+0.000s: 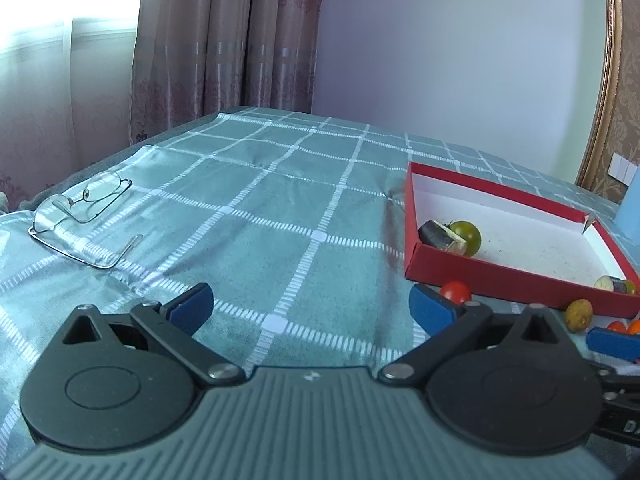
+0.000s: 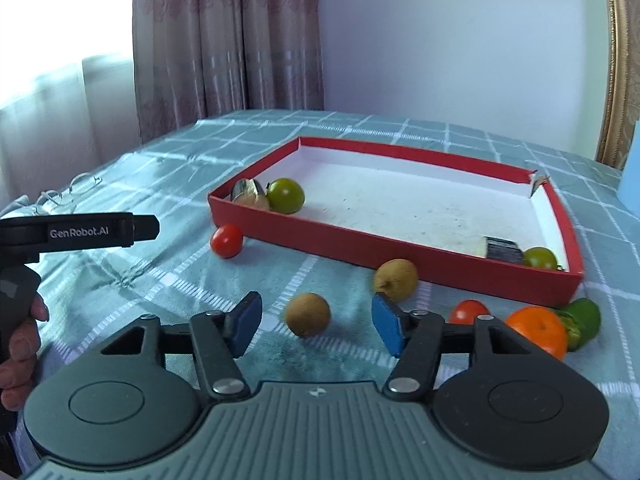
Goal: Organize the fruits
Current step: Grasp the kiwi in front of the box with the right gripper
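Observation:
A red tray (image 2: 400,242) with a white floor lies on the checked cloth; it also shows in the left wrist view (image 1: 500,276). It holds two green tomatoes (image 2: 285,195) (image 2: 540,258) and two dark eggplant pieces (image 2: 248,194) (image 2: 502,249). In front of it lie a red tomato (image 2: 227,241), two brown kiwis (image 2: 308,314) (image 2: 396,280), another red tomato (image 2: 469,311), an orange (image 2: 538,332) and a green pepper (image 2: 582,320). My right gripper (image 2: 316,326) is open with the near kiwi between its pads. My left gripper (image 1: 310,306) is open and empty over bare cloth.
Wire-rimmed glasses (image 1: 80,216) lie at the left on the teal checked cloth (image 1: 280,200). Curtains and a white wall stand behind. A blue object (image 1: 632,212) stands at the far right. The table's far edge runs by the curtains.

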Demonstrator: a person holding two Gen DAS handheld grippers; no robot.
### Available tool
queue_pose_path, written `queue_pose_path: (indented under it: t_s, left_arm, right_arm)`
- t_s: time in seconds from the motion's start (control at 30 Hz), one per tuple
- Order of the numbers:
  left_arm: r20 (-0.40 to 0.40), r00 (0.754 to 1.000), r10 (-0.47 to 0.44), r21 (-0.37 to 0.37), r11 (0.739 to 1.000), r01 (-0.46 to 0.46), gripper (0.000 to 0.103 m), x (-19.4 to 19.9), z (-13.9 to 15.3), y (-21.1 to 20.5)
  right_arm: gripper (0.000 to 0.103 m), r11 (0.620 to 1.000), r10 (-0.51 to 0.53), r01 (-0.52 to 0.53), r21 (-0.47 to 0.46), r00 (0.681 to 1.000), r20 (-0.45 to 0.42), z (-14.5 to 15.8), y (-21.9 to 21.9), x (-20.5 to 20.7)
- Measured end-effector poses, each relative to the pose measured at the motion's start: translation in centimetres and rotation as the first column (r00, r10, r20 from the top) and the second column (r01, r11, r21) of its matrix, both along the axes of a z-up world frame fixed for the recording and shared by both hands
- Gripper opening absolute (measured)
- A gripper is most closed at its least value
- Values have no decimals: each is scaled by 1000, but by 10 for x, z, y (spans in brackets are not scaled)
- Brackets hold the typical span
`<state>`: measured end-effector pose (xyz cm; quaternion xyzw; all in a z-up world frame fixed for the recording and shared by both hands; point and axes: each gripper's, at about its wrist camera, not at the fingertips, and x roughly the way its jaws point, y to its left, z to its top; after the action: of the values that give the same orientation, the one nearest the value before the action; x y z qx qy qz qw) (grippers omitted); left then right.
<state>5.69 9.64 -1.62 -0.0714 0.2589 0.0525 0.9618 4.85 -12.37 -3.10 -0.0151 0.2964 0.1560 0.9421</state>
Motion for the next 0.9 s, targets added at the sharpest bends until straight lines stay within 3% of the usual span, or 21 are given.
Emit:
queue_pose_path:
  t_s: [0.17, 0.43, 0.73, 0.9]
  left_arm:
    - [4, 1000, -6, -2, 1000, 6, 103, 0, 0, -1]
    - [0, 1000, -1, -5, 1000, 1, 103, 1, 0, 0]
    - [0, 1000, 11, 4, 1000, -11, 103, 0, 1, -2]
    - [-1, 1000, 6, 6, 1000, -6, 103, 0, 0, -2]
  right_arm:
    - [50, 1000, 0, 0, -13, 1000, -12, -1, 2, 3]
    - [26, 1000, -10, 9, -19, 999, -37, -5, 3, 9]
    - [25, 1000, -20, 20, 8, 1000, -5, -1, -2, 4]
    - [25, 997, -46, 42, 67, 997, 59, 27, -9, 11]
